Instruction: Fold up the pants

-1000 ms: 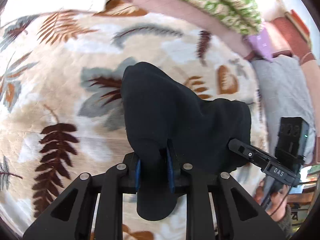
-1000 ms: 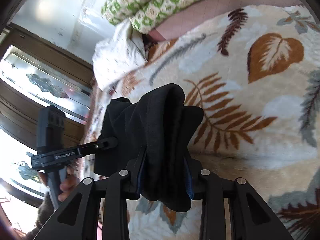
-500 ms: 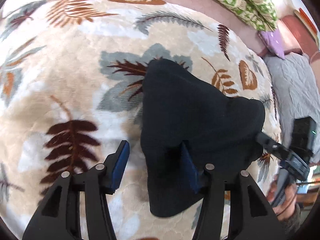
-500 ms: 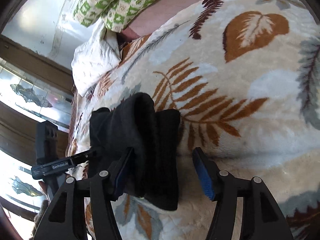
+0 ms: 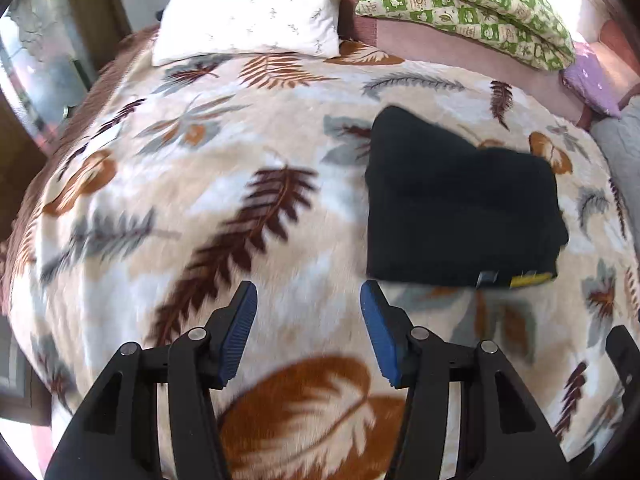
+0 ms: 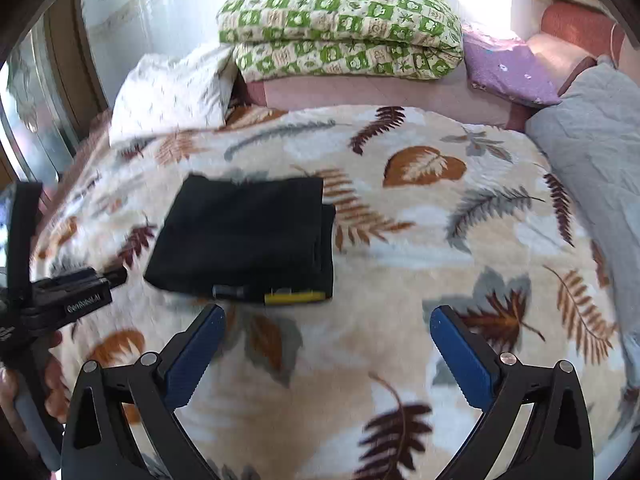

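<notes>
The black pants (image 5: 460, 204) lie folded into a flat rectangle on the leaf-patterned blanket (image 5: 224, 216), with a yellow label at the near edge. They also show in the right wrist view (image 6: 248, 236). My left gripper (image 5: 308, 300) is open and empty, hanging back from the pants and to their left. My right gripper (image 6: 326, 320) is open wide and empty, just short of the pants' near edge. The left gripper's body (image 6: 68, 296) shows at the left of the right wrist view.
A white pillow (image 5: 248, 16) and a folded green-checked quilt (image 6: 340, 32) lie at the head of the bed. A purple cushion (image 6: 508, 68) and a grey quilted cover (image 6: 596, 128) are at the right. A dark wooden cabinet with glass stands at the left.
Both grippers let go of the pants, opened wide and pulled back and up. The pants now lie flat on the blanket.
</notes>
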Tool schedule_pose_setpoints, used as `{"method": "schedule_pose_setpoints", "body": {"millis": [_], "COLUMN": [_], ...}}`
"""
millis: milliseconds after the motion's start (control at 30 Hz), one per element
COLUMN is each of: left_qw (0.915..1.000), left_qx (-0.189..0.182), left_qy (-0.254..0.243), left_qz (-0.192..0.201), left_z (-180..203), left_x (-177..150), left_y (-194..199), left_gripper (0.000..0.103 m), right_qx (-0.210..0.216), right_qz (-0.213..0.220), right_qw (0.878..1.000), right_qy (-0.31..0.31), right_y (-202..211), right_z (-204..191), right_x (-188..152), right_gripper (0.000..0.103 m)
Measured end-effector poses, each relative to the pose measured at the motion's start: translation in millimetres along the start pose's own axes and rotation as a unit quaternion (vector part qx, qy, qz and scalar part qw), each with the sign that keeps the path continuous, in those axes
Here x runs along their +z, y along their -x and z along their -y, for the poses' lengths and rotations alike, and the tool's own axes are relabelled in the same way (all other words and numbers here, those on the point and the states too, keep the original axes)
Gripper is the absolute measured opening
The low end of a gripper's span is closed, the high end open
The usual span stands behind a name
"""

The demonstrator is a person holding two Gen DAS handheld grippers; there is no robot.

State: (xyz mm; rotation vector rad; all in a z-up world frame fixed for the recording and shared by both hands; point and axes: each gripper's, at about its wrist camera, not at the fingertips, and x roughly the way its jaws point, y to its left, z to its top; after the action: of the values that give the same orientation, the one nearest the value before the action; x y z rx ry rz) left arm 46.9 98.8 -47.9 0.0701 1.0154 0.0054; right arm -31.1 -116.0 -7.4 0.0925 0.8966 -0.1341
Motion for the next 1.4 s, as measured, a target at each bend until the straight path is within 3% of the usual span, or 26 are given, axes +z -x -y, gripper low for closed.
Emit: {"method": "schedule_pose_setpoints", "body": {"millis": [133,300,733,1400], "left_qw": [0.9992,0.9989,0.9973,0.9951], "left_qx": [0.033,-0.002,0.005,-0.018], "left_qy": [-0.011,0.043,0.022,-0.004], "left_qz": [0.019,0.017,0.071,0.097], "left_z": [7,-4,22,32], "left_x": [-26,-43,-48,-48], "left_y": [5,12,42,57], "left_gripper": [0.053,0.053,0.053,0.053], "right_qx": [-0.004,0.002,-0.003,-0.012], "right_qz": [0.012,0.022,0.051,0.052], "right_qw": [1.000,1.000,0.999,0.998], "right_qy": [-0.006,0.003,-0.010,-0.027], "right_y": [7,15,29,28], "right_z": [-9,-12,4,18], "right_x": [-31,-52,-55,-61], "right_gripper": [0.103,0.103,0.103,0.103]}}
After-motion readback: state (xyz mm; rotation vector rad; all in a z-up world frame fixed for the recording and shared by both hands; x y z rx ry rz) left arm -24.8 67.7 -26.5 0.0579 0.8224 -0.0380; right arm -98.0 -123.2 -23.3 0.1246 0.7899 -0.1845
